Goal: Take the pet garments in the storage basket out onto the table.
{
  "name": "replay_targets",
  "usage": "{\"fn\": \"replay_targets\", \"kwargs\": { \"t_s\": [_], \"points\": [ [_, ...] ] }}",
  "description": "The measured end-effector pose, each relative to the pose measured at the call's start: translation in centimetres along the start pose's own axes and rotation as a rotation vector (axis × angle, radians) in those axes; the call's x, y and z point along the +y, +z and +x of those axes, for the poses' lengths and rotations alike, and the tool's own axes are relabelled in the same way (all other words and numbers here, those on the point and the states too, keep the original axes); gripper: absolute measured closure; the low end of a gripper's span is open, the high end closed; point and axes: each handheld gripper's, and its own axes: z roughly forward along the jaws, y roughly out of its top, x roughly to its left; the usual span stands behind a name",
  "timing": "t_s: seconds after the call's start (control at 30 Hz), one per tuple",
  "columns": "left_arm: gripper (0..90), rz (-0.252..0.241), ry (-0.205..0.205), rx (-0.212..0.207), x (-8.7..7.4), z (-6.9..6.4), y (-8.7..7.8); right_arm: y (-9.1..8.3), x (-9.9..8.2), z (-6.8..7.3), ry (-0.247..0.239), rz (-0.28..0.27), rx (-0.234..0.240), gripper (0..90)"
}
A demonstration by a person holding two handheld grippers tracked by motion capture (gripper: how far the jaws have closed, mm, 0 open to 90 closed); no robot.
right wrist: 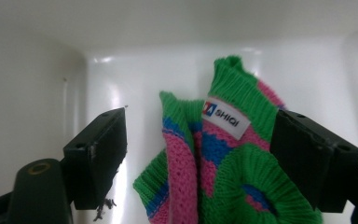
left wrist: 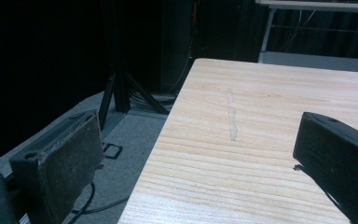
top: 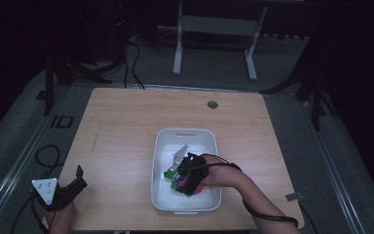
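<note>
A knitted piece [right wrist: 186, 158] in green, pink and blue stripes, with a white "SHIQI" label, lies bunched in a white plastic bin [top: 185, 132]. My right gripper [right wrist: 198, 121] is down inside the bin, open, with a jaw on either side of the fabric; the right-hand jaw is against the green cuff. From above, the right gripper [top: 185, 170] covers most of the knitted piece [top: 171, 173]. At the table's front left corner my left gripper [top: 78, 176] is open with nothing in it, its jaws straddling the table's left edge [left wrist: 158, 140].
The bin sits in the middle front of the wooden table [top: 121, 126]. A round grommet [top: 212, 104] is set near the far edge. Beyond the table stand a white frame [top: 214, 29] and dark stand legs with cables [top: 126, 58] on grey floor.
</note>
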Motion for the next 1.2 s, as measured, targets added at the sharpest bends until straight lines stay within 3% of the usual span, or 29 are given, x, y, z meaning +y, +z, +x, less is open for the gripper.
{"fn": "replay_targets", "kwargs": {
  "t_s": [0.07, 0.13, 0.27, 0.3, 0.43, 0.47, 0.53, 0.6, 0.9, 1.2],
  "points": [
    [1.9, 0.000, 0.000, 0.000, 0.0, 0.0, 0.0, 0.6, 0.2, 0.0, -0.008, 0.067, -0.017, 20.6],
    [1.9, 0.000, 0.000, 0.001, 0.0, 0.0, 0.0, 0.7, 0.3, 0.0, -0.008, 0.080, -0.020, 21.8],
    [1.9, 0.000, 0.001, 0.001, 0.0, 0.0, 0.0, 1.6, 0.6, -0.2, 0.000, 0.163, -0.048, 28.2],
    [1.9, 0.000, 0.001, 0.001, 0.0, 0.0, 0.0, 1.9, 0.6, -0.2, -0.010, 0.201, -0.064, 33.4],
    [1.9, 0.001, 0.002, 0.001, 0.0, 0.0, 0.0, 2.4, 0.7, 0.1, -0.033, 0.249, -0.088, 42.4],
    [1.9, 0.002, 0.003, 0.002, 0.0, 0.0, 0.0, 2.5, 0.8, 0.2, -0.045, 0.256, -0.104, 52.4],
    [1.9, 0.002, 0.001, 0.003, 0.0, 0.0, 0.0, 2.3, 0.8, 0.4, -0.055, 0.232, -0.134, 69.9],
    [1.9, 0.002, 0.000, 0.003, 0.0, 0.0, 0.0, 2.1, 0.7, 0.4, -0.050, 0.217, -0.142, 73.0],
    [1.9, 0.003, 0.001, 0.006, 0.0, 0.0, 0.0, 0.4, 0.8, 0.7, -0.048, 0.133, -0.160, 75.7],
    [1.9, 0.000, -0.004, 0.006, 0.0, 0.0, 0.1, -3.3, 1.0, 0.6, -0.033, 0.033, -0.198, 75.7]
  ]
}}
